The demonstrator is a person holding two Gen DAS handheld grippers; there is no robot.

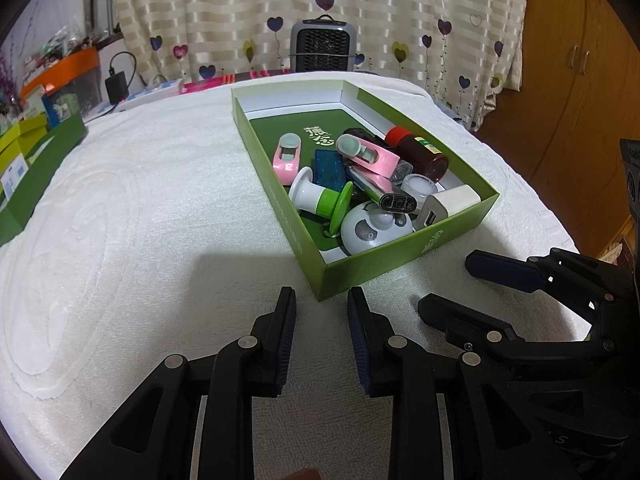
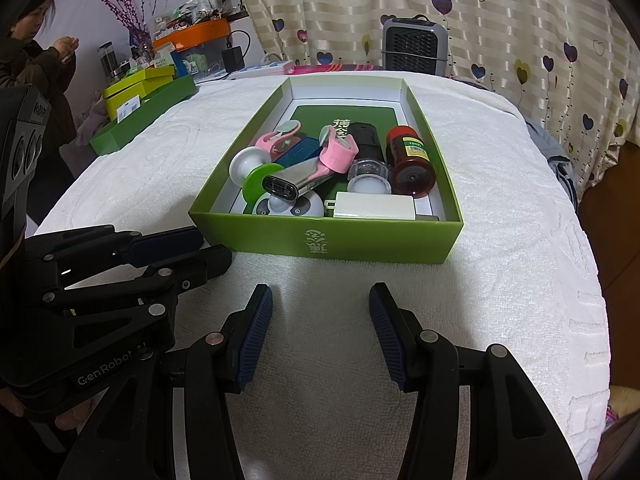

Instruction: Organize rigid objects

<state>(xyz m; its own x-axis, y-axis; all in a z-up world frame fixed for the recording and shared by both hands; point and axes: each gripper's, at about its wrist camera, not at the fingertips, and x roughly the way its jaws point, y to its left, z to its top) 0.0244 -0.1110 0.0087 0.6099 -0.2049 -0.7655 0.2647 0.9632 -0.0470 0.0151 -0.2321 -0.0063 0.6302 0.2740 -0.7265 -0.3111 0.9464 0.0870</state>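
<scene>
The task is looking nearly done: every small rigid item is lying inside the green box (image 2: 384, 240) at the middle of the white-toweled tabletop (image 2: 500, 280), while the left hand-held gripper (image 1: 321, 300) and right hand-held gripper (image 2: 320, 296) are hovering spread and empty near its near edge.

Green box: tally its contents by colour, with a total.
In the green box:
Pink: 2 clips
White: 3: charger, panda ball, small jar
White-and-green: 1 roller
Blue: 1 case
Silver: 1 gadget
Black: 1 cylinder
Dark red: 1 bottle
Total: 10 visible; anything buried underneath cannot be counted.
</scene>
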